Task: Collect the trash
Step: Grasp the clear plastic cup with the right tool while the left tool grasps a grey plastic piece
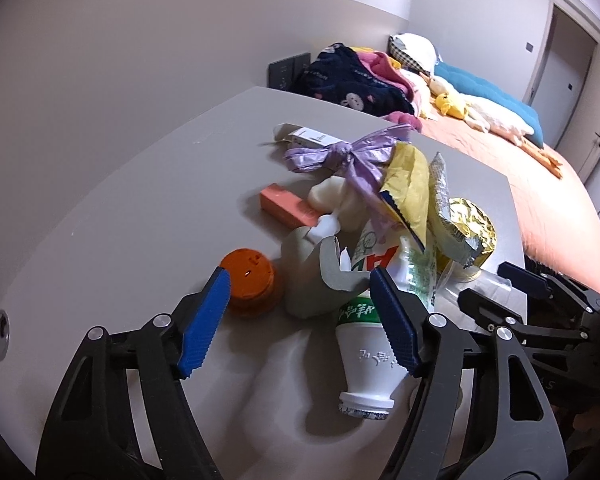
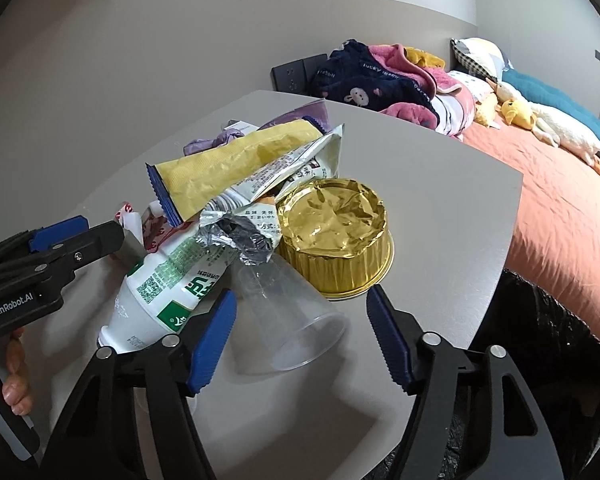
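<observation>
From your left wrist, the left gripper stands open over the grey table, its pads clear of the trash pile: a white bottle lies beside the right pad, an orange lid by the left. From your right wrist, the right gripper is open around a clear plastic cup, not pressing it; a gold foil tin sits just beyond.
</observation>
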{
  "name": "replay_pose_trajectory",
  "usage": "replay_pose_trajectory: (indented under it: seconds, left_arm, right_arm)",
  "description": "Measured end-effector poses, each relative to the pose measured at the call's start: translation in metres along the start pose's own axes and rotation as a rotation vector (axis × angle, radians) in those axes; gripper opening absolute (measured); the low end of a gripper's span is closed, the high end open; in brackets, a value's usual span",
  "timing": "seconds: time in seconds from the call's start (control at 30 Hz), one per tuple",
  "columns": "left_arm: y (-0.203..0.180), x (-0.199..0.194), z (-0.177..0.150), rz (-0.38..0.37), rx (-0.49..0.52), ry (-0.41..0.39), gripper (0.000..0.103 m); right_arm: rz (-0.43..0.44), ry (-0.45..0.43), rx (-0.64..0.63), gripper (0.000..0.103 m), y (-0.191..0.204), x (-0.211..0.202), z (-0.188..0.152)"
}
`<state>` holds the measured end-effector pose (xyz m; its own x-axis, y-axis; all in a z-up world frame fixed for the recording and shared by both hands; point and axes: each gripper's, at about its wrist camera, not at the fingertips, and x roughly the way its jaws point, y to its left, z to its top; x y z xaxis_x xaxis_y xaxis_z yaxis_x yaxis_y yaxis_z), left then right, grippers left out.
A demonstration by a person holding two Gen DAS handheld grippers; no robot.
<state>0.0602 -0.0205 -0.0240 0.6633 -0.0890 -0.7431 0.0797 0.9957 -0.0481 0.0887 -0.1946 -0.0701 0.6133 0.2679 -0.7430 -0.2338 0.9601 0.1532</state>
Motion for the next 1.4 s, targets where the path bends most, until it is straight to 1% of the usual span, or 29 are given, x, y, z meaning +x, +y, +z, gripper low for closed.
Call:
replay_pose_trajectory:
  seconds: [0.07,0.13,0.2,0.3,0.37,0.43,0.47,0.6,0.7,0.87,1.07,1.4]
  left_arm:
    - [-0.003,0.003,0.001,0.001,0.012,0.001,0.069]
    - [-0.005,0.005,0.003,-0.017,0.01,0.003,0.069]
    - [-0.008,0.008,0.005,-0.021,0.019,0.001,0.065]
    - [-0.01,0.013,0.006,-0.058,0.02,0.006,0.057]
    - [-0.013,0.014,0.006,-0.086,0.029,0.004,0.046]
    - [-0.015,0.015,0.007,-0.122,0.028,0.0,0.038]
    - [-0.015,0.015,0.007,-0.121,0.025,-0.003,0.037]
    - [-0.009,0.012,0.006,-0.127,0.004,-0.024,0.034]
    - [-0.005,0.002,0.007,-0.139,-0.017,-0.048,0.034]
    - [-0.004,-0.019,0.01,-0.134,-0.024,-0.087,0.034]
    - [-0.011,-0.044,0.008,-0.123,-0.024,-0.118,0.034]
    - [-0.034,-0.07,-0.002,-0.128,-0.013,-0.138,0.033]
  right_arm:
    - [0.013,0.015,0.003,0.054,-0.001,0.004,0.0]
    - [0.028,0.021,0.008,0.054,-0.002,0.005,0.0]
    - [0.031,0.022,0.005,0.054,-0.002,0.004,-0.001]
    - [0.046,0.025,0.008,0.053,-0.001,0.004,-0.002]
    - [0.05,0.027,0.01,0.053,0.0,0.003,-0.002]
    - [0.055,0.028,0.015,0.053,0.0,0.003,-0.002]
    - [0.06,0.03,0.015,0.053,0.001,0.003,-0.003]
    - [0.065,0.015,0.018,0.053,0.002,0.0,-0.002]
    - [0.071,0.001,0.022,0.053,0.003,-0.007,0.0]
    - [0.075,-0.017,0.021,0.053,0.004,-0.021,0.003]
    - [0.083,-0.042,0.022,0.053,0.004,-0.04,0.004]
    - [0.083,-0.098,0.035,0.053,-0.004,-0.081,-0.002]
